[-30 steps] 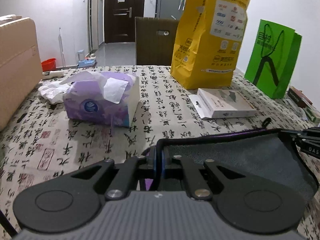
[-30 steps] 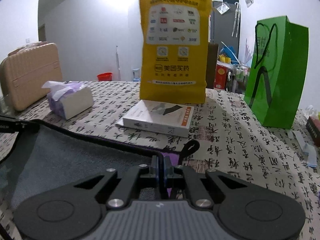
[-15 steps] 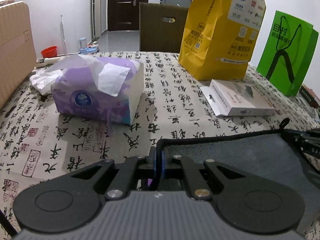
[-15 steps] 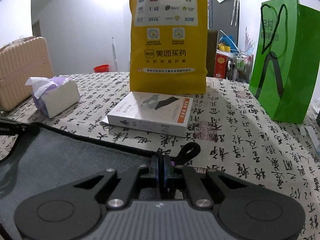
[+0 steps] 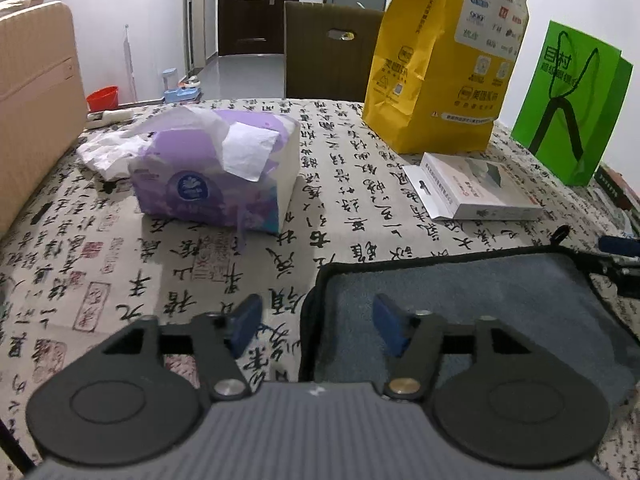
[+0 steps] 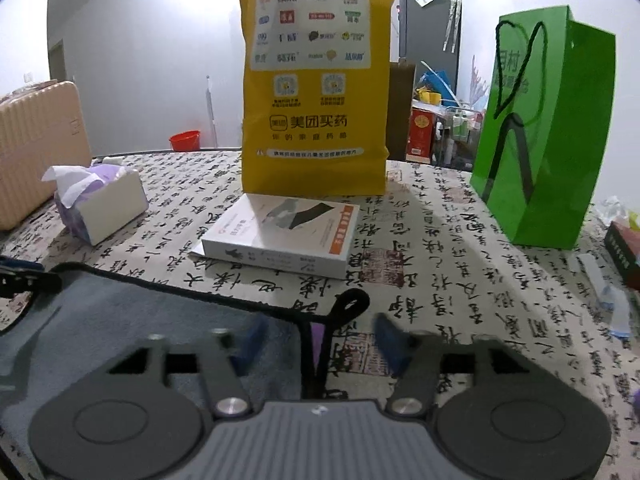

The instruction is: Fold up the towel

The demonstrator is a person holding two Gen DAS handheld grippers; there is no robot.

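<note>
A grey towel (image 5: 472, 312) with black piping lies flat on the calligraphy-print tablecloth; it also shows in the right wrist view (image 6: 132, 320). My left gripper (image 5: 316, 326) is open, its blue pads either side of the towel's near left corner. My right gripper (image 6: 316, 336) is open over the towel's right corner, beside the black hanging loop (image 6: 350, 306). Neither holds the towel. Each gripper's tip shows at the edge of the other view.
A purple tissue pack (image 5: 216, 178) lies left, a white box (image 6: 280, 236) in the middle. A tall yellow bag (image 6: 316, 80) and a green bag (image 6: 548, 140) stand behind. A beige suitcase (image 5: 32, 104) stands at far left.
Both grippers were shut on the towel's corners and held it. They moved forward and down, then opened; the towel now lies on the table.
</note>
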